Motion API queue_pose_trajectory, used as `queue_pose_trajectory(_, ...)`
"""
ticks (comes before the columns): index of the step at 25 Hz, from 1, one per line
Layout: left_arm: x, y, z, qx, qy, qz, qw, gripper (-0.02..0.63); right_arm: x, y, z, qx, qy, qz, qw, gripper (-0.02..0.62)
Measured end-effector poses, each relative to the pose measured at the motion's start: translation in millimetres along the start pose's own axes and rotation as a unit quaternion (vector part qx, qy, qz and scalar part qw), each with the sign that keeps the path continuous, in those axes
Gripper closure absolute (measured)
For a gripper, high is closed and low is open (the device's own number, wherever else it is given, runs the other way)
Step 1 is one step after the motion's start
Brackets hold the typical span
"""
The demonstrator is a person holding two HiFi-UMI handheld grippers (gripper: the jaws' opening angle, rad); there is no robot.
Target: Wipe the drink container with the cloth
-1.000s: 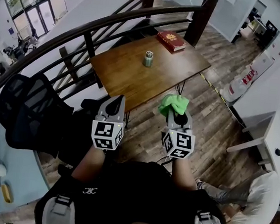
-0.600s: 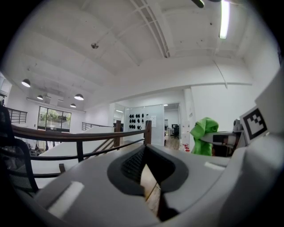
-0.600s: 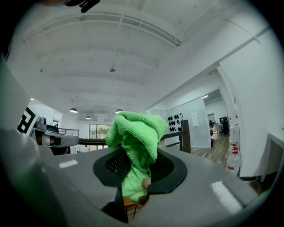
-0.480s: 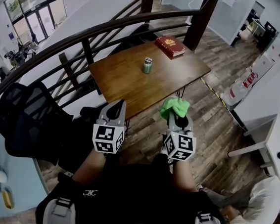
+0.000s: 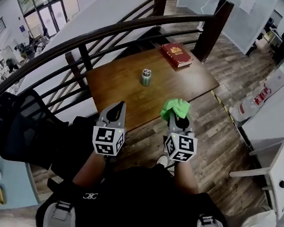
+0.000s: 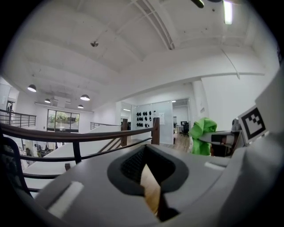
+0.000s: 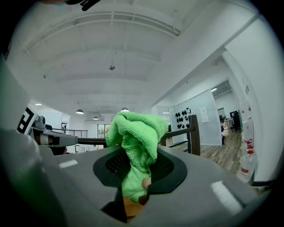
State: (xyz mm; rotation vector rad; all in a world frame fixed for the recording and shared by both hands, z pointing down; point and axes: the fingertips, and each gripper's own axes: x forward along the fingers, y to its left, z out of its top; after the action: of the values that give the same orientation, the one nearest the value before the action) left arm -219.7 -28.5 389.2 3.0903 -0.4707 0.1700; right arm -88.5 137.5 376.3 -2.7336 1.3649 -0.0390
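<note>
the can stands upright near the middle of the surface, well ahead of both tongs and touched by neither, so i judge the wipe not yet begun. the cloth is bunched in my right tongs, pinched low between the jaws with most of it puffing out past the tips. that suits me: soft fabric will meet the can first, not hard plastic. my left tongs are pressed together on nothing, held level beside the right. i reckon that hand is free so it can open and steady the can while the other rubs. both hover about the near edge of the surface. a red book lies at the far corner, well apart from the can.
</note>
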Motion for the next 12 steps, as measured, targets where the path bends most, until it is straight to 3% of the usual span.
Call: queue_pose_trajectory(12,129,-44,17,-0.017,0.016,0.083,0.9963,0.554,112,-120,8,0.006,0.027,0.082,0.996,0.504)
